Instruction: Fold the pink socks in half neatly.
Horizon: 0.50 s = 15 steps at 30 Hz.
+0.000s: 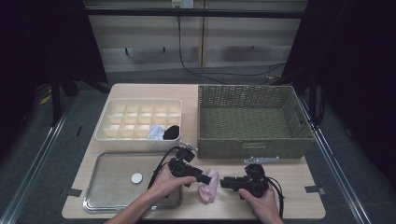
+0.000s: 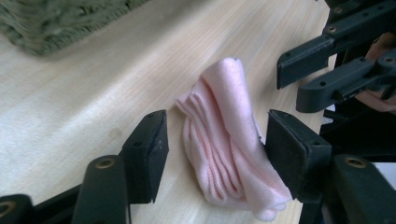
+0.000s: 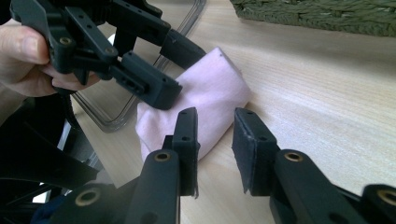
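A folded pink cloth [image 1: 208, 185] lies on the wooden table near its front edge, between my two grippers. In the left gripper view the pink cloth [image 2: 229, 98] sits between the jaws of my left gripper [image 2: 217, 135], which is open; the right pad [image 2: 285, 149] rests against the cloth's side. My left gripper [image 1: 201, 178] reaches in from the left and also shows in the right gripper view [image 3: 154, 79]. My right gripper [image 3: 215, 123] is open with a narrow gap, its left jaw at the edge of the pink cloth [image 3: 210, 88]. From above, the right gripper [image 1: 225, 183] sits just right of the cloth.
A white divided organizer [image 1: 106, 135] stands at the back left, holding a pale bundle [image 1: 156, 133] and a black one [image 1: 172, 132]. A green woven basket [image 1: 254, 145] stands at the back right. A clear tray [image 1: 112, 198] with a white disc [image 1: 137, 178] lies front left.
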Tool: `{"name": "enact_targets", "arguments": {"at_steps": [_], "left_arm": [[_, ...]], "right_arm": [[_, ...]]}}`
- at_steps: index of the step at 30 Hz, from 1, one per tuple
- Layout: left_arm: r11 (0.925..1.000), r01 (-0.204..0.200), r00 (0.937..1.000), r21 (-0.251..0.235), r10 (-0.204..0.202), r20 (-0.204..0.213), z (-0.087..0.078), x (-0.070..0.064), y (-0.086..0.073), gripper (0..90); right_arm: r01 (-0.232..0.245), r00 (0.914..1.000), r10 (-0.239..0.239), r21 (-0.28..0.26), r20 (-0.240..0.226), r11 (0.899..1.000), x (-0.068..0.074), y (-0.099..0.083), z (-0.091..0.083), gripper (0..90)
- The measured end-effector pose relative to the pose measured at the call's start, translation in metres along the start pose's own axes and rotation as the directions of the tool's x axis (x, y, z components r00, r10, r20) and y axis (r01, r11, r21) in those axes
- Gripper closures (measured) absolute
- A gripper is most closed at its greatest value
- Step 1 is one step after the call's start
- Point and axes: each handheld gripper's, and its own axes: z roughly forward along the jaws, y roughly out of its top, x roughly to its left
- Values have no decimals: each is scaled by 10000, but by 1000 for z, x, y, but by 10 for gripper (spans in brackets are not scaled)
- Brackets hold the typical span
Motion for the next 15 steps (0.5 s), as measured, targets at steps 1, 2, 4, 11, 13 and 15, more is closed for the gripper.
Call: {"name": "enact_targets", "arguments": {"at_steps": [1, 2, 4, 11, 13, 15], "left_arm": [[9998, -83, 10000, 193, 84, -30, 1, 0, 0, 370], [9994, -102, 9999, 321, 102, -22, 2, -1, 0, 369], [9986, -131, 9998, 520, 140, -173, 5, -3, -1, 361], [9966, -259, 9995, 779, 242, 225, 9, -2, -4, 461], [9953, -348, 9987, 906, 314, 392, 11, -3, -4, 537], [9957, -343, 9983, 866, 300, 504, 12, -3, -4, 586]], "right_arm": [[13, 10000, -13, -24, -24, 10000, 0, 0, 0, 708], [-10, 10000, 10, -6, -21, 10000, 0, 0, -1, 708], [-26, 10000, 26, -49, 8, 10000, -1, 0, -2, 708], [-70, 9999, 72, -171, 123, 9998, -4, -1, -8, 708], [-103, 9999, 106, -216, 135, 9997, -4, -1, -11, 705], [-102, 9998, 106, -282, 166, 9996, -5, -1, -13, 705]]}}
